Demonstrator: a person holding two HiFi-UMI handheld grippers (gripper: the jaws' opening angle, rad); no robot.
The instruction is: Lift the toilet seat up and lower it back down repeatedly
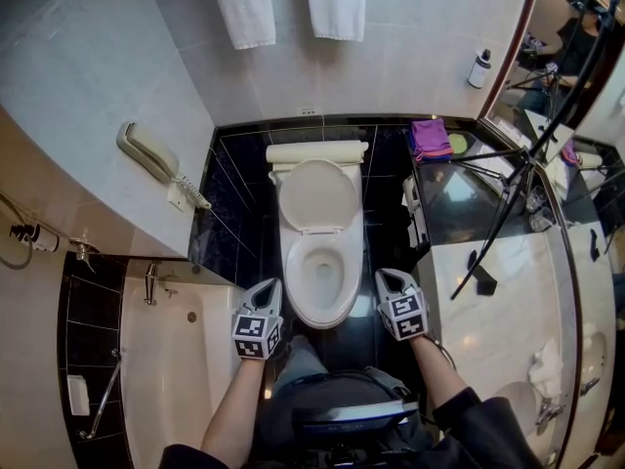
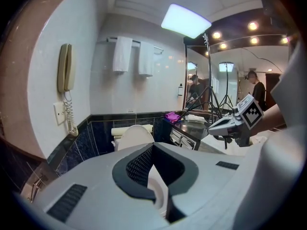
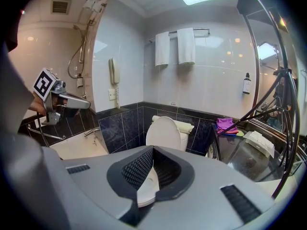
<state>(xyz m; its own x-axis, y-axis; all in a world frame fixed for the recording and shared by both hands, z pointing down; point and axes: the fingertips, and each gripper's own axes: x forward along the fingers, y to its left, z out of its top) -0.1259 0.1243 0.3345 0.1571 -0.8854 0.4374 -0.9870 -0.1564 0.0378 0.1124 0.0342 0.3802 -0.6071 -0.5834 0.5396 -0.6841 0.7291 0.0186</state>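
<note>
Left gripper, right gripper flank toilet seat, neither touching.

Toilet between bathtub left, counter right; phone on wall above bathtub.

Tub L, counter R, narrow floor round toilet
</note>
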